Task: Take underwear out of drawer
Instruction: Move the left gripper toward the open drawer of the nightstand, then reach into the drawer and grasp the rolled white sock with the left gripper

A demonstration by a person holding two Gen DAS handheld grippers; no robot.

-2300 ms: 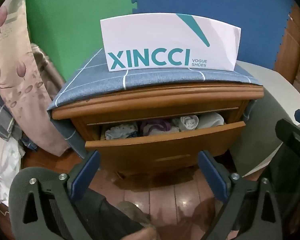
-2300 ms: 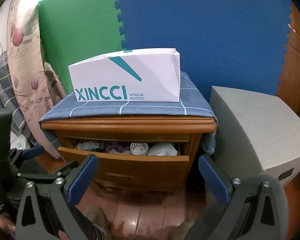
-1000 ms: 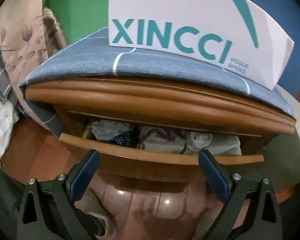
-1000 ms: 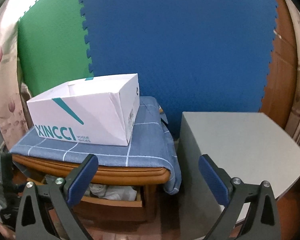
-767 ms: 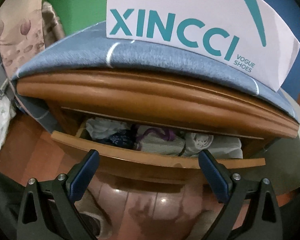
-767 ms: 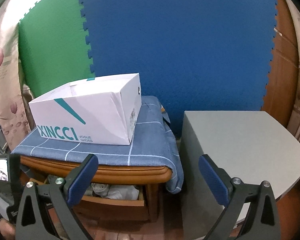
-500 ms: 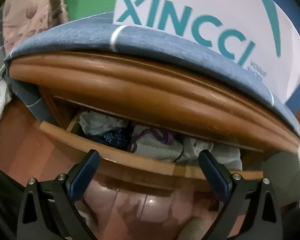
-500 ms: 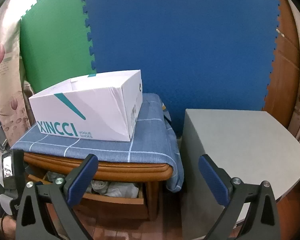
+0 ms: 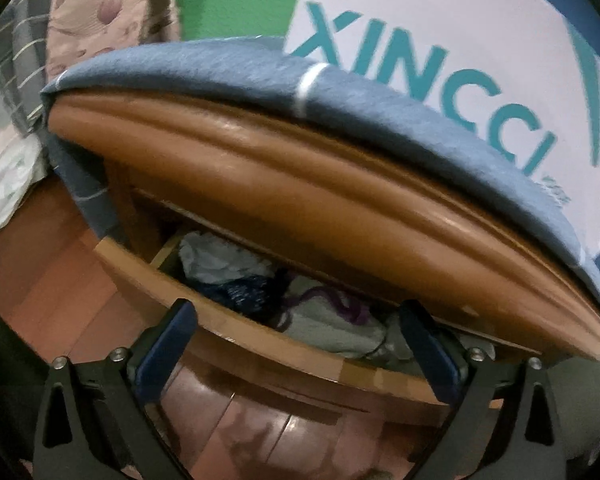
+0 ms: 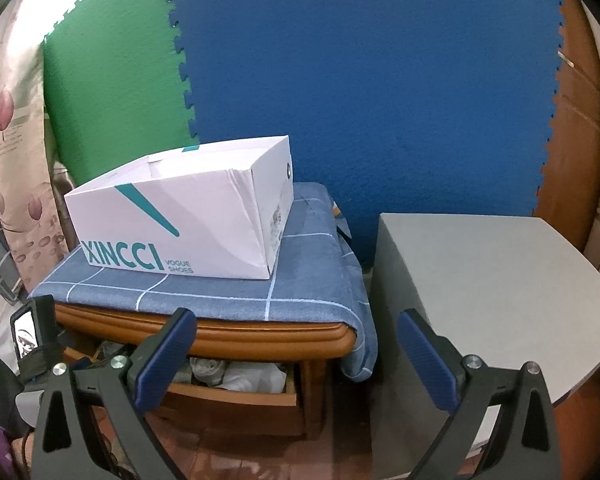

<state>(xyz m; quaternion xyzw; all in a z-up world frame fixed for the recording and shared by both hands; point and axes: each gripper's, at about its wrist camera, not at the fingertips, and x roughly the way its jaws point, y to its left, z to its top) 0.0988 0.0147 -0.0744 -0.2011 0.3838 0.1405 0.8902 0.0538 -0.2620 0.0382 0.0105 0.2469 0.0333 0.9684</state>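
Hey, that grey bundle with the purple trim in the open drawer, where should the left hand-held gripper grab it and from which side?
Probably pinch the raised top fold of the grey bundle, coming from the front and above through the drawer gap. The cabinet top overhangs it and neighbours press both sides, so only its upper front is exposed. The left hand-held gripper is open and lined up.

Left wrist view was motion-blurred, nightstand top [image 9: 340,208] hid the back of the drawer [image 9: 260,344] and most of the folded underwear [image 9: 328,320], shoe box [image 9: 460,60] lettering ran off the frame edge, left gripper [image 10: 32,344] mostly cut off in right view
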